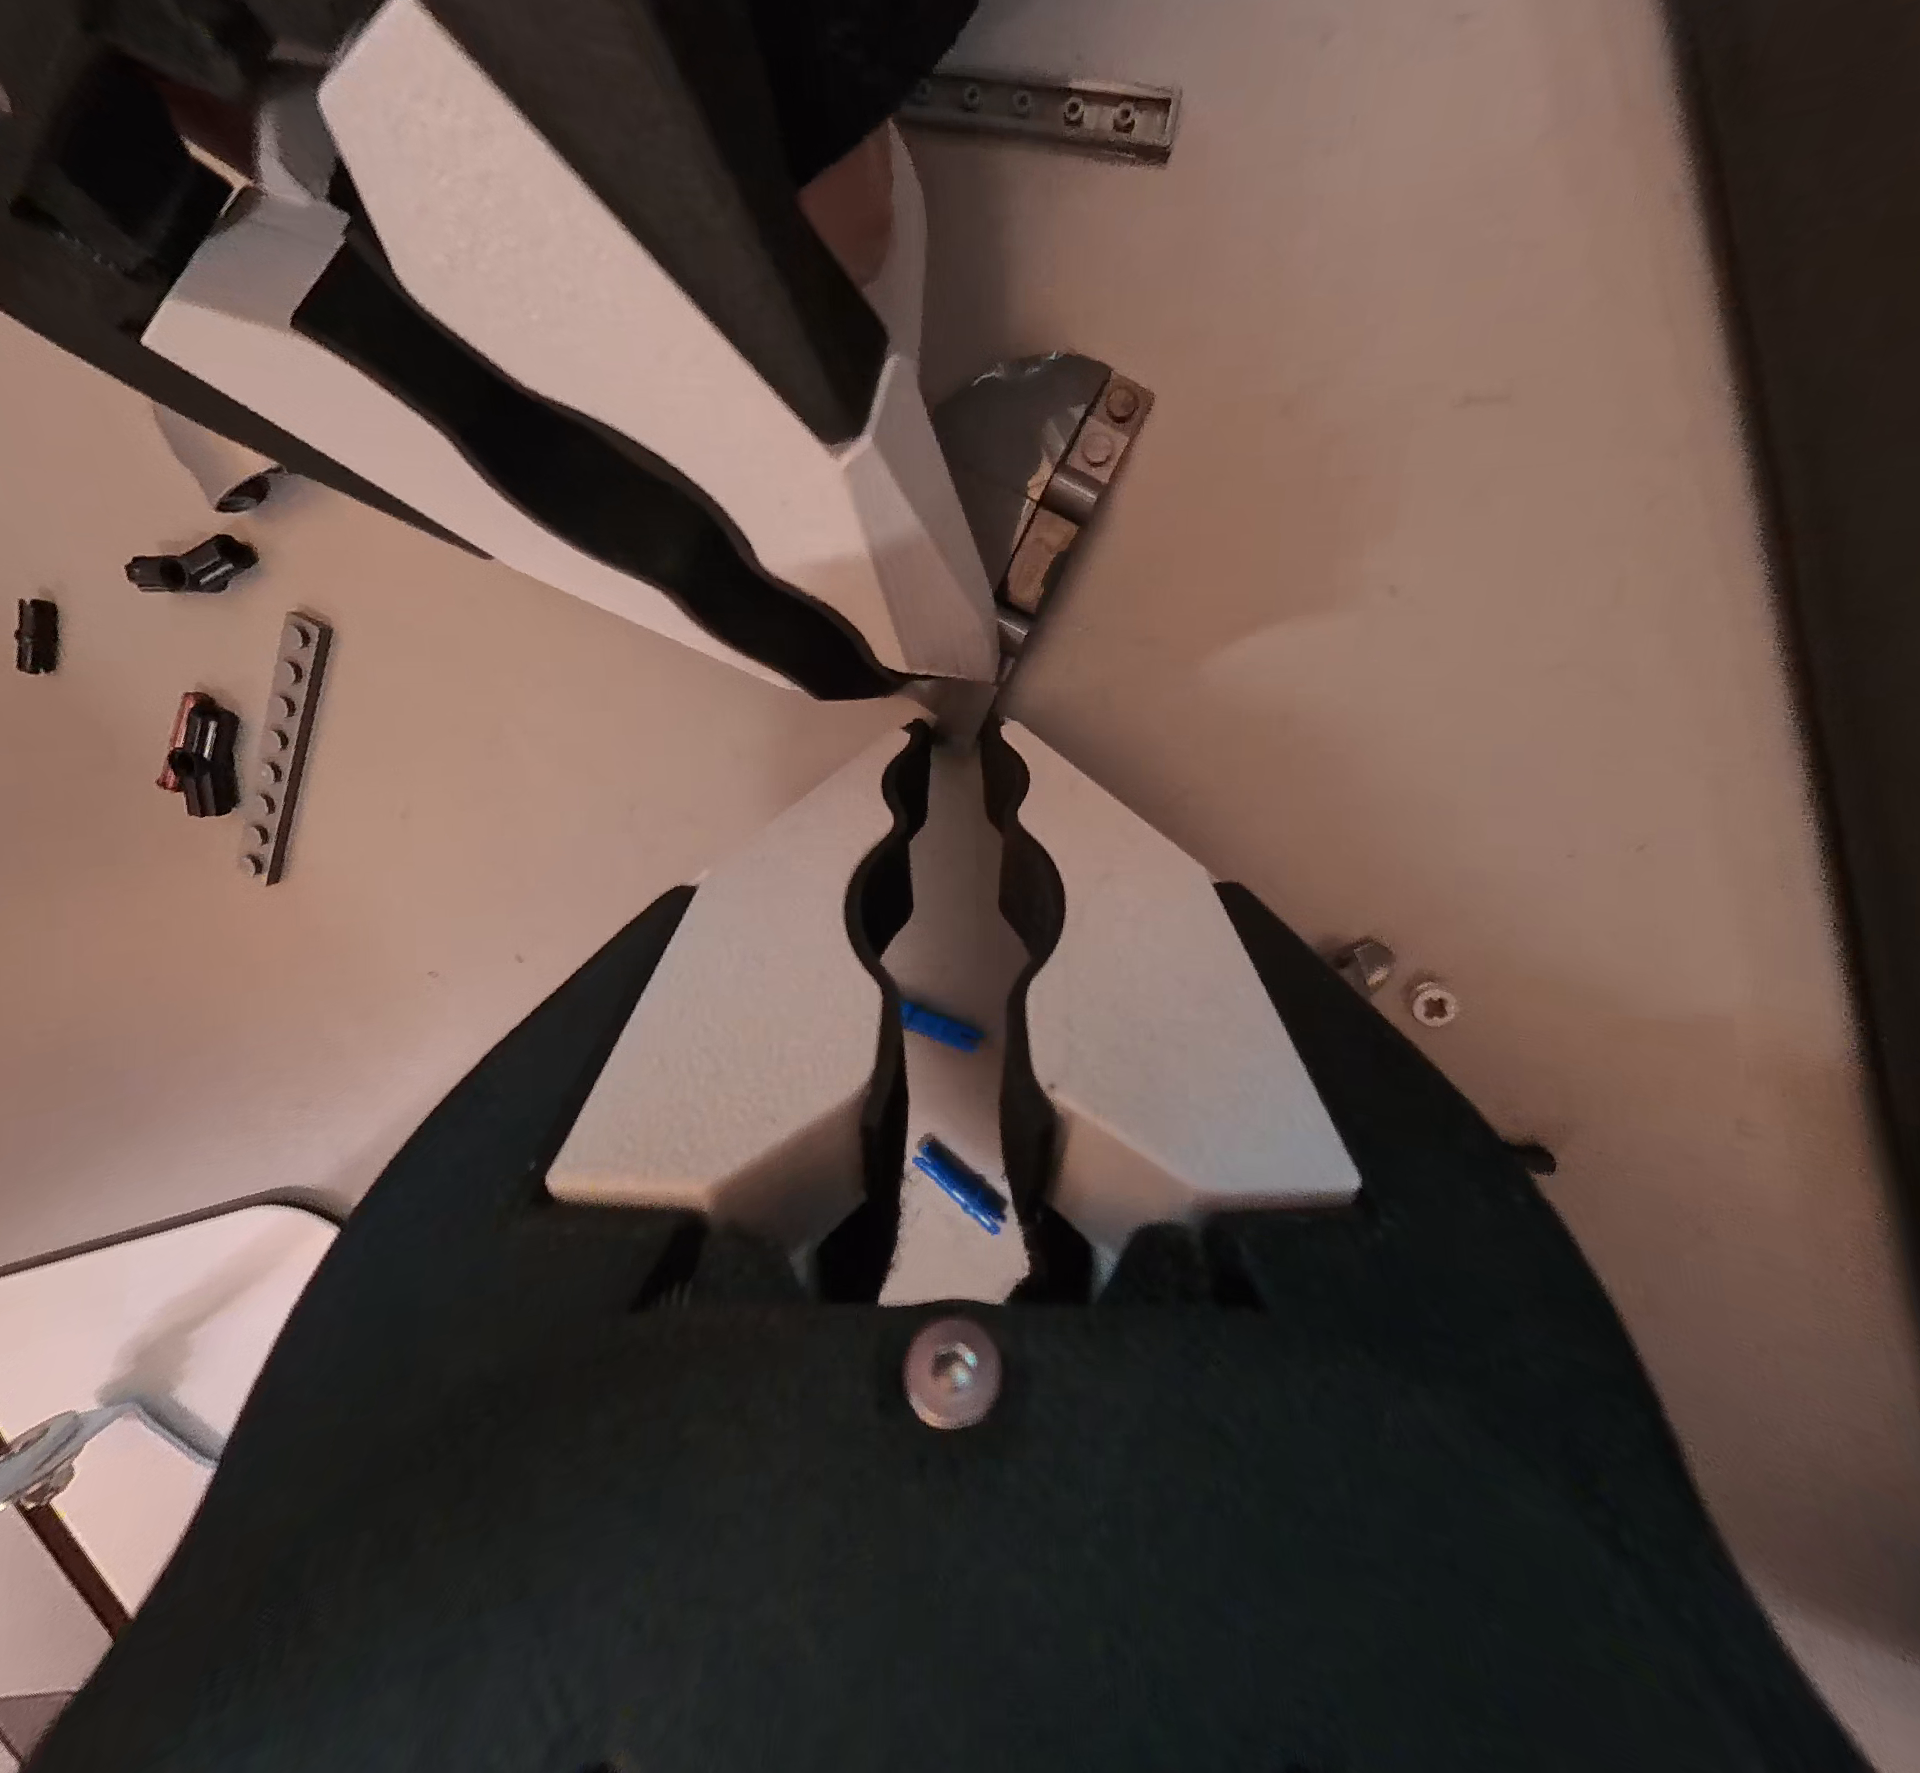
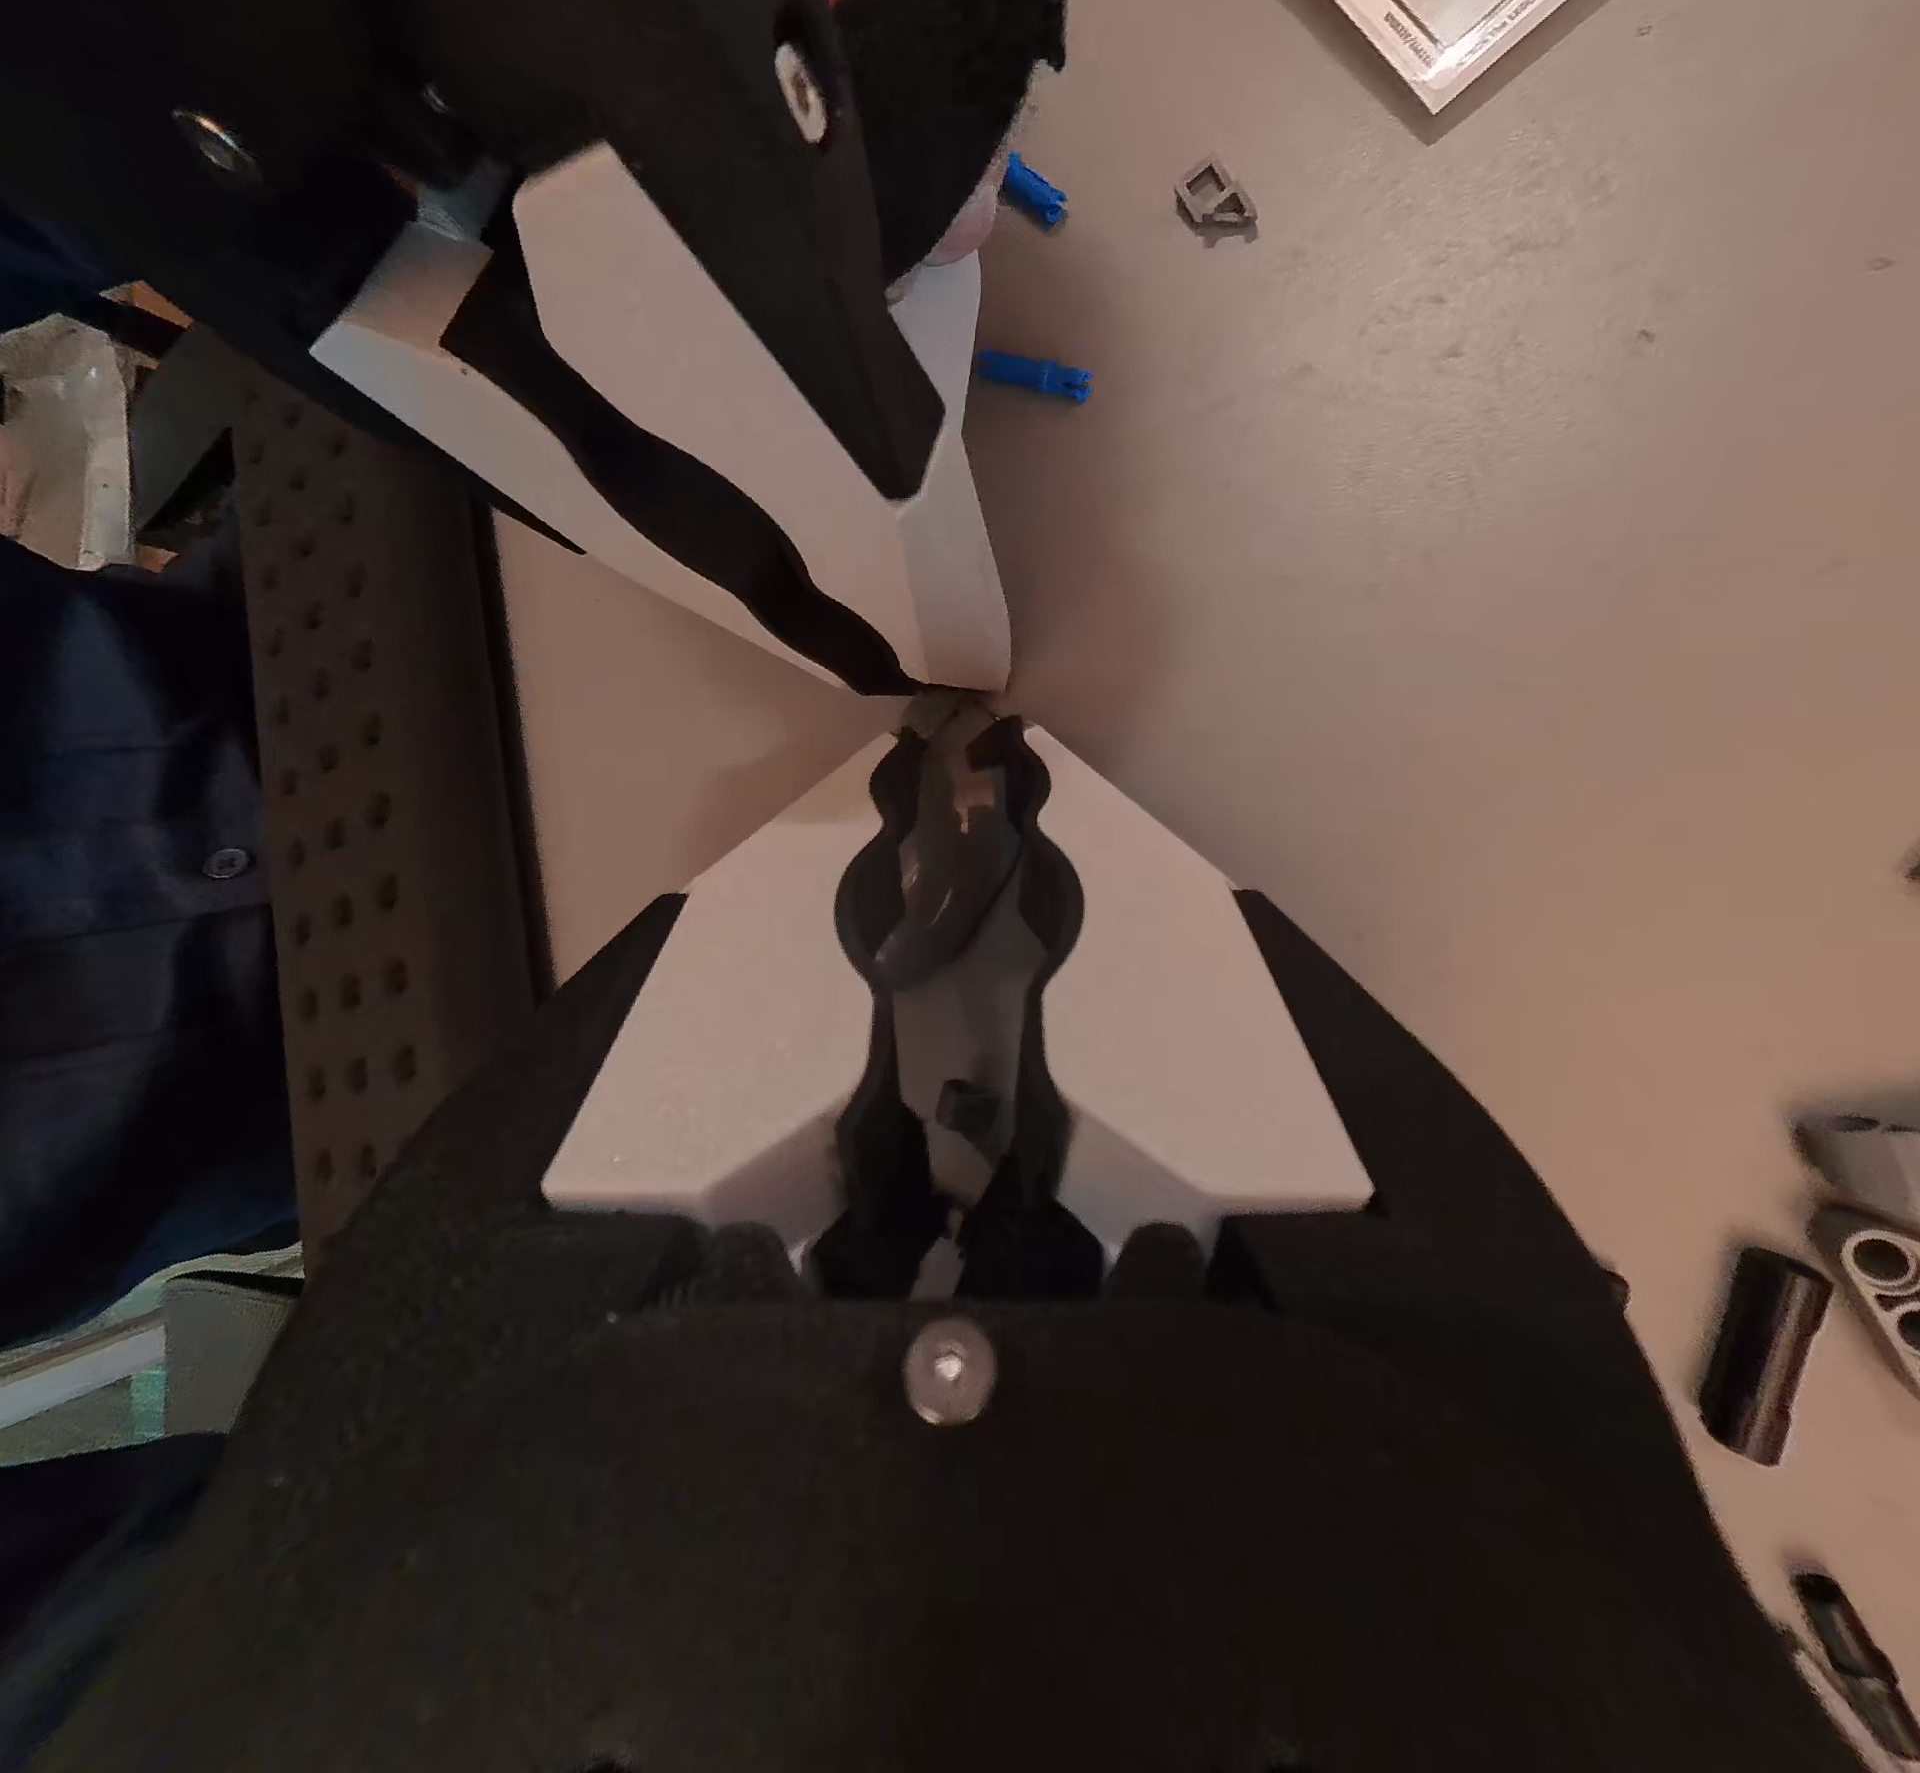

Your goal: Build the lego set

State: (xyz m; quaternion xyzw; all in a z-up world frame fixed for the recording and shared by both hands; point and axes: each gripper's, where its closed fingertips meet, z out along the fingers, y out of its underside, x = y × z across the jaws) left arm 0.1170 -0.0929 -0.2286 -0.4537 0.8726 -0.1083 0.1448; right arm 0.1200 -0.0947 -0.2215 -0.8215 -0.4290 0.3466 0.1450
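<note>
Your left gripper [image 1: 956,736] has its fingers drawn narrow, the tips pinching a small grey piece [image 1: 958,707] right where they meet the tips of your right gripper [image 2: 961,736]. Your right fingers are also narrow and clamp a dark grey lego assembly [image 2: 945,876], which sits between the pads and reaches up to the tips: it is a curved, glossy charcoal part with lighter tan-grey bits at its front end. In the left wrist view the same assembly [image 1: 1049,476] shows beyond the tips to their right, with a studded grey edge. Between your left fingers, down on the pale table [image 1: 1351,580], lie two blue pins [image 1: 940,1022]. Well to the left of your left fingers lies a long grey studded plate [image 1: 286,747] with small black connectors [image 1: 197,752] beside it.
</note>
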